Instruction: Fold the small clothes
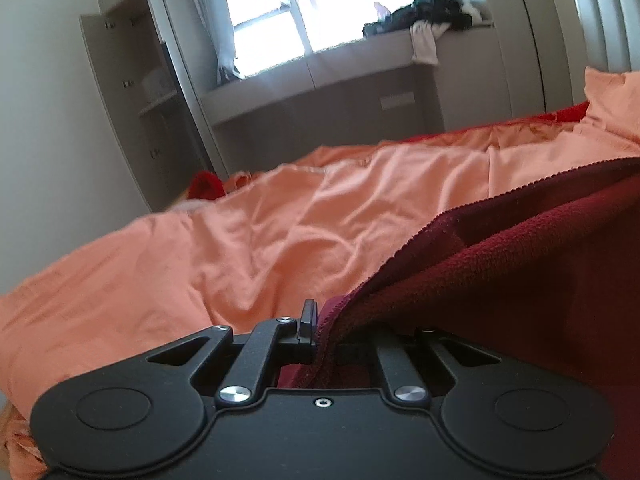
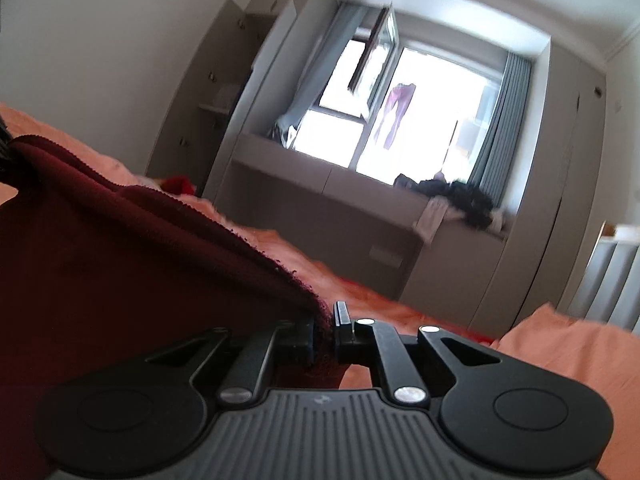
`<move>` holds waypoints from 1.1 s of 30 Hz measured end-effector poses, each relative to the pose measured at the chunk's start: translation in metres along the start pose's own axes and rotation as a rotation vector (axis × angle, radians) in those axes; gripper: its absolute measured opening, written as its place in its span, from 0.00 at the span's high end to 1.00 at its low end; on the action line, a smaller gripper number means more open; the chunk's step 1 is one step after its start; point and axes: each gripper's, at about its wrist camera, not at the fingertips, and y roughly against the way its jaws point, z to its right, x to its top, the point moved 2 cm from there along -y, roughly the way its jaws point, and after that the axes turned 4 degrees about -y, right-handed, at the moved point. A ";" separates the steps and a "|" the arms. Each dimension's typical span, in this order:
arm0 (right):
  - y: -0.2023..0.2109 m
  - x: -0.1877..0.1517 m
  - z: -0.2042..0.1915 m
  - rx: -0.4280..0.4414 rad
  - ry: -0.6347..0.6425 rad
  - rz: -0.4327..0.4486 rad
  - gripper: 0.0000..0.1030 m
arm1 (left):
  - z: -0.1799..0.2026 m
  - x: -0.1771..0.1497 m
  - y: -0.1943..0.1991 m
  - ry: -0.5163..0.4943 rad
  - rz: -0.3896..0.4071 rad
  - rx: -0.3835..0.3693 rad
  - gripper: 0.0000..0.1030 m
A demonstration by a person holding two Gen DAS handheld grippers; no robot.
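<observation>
I have the left gripper (image 1: pixel 318 330) pinched tight on one edge of the dark red garment (image 1: pixel 520 280), fingers nearly together. My right gripper (image 2: pixel 325 330) clamps another edge likewise, the cloth stretched between them above the orange bedsheet (image 1: pixel 240 232).

Bed with orange duvet (image 1: pixel 248 232) ahead of the tongs; red item (image 1: pixel 206 186) lies at its far edge.

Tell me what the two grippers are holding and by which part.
Both hold the dark red cloth by its hemmed edge: left gripper, right gripper.
</observation>
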 end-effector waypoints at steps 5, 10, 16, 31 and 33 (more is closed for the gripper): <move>-0.021 -0.022 -0.001 0.029 -0.049 -0.089 0.87 | -0.001 -0.012 -0.032 0.053 -0.061 -0.038 0.83; -0.022 -0.036 0.000 0.037 -0.087 -0.121 0.29 | -0.005 -0.027 -0.043 0.101 -0.078 -0.060 0.49; -0.018 -0.040 0.005 0.024 -0.091 -0.114 0.02 | -0.026 -0.038 -0.035 0.185 -0.060 -0.061 0.20; -0.001 -0.082 0.024 -0.143 -0.255 -0.164 0.00 | -0.055 -0.111 -0.009 0.298 -0.113 0.029 0.11; 0.000 -0.085 0.028 -0.149 -0.268 -0.180 0.00 | -0.056 -0.114 -0.007 0.292 -0.114 0.079 0.11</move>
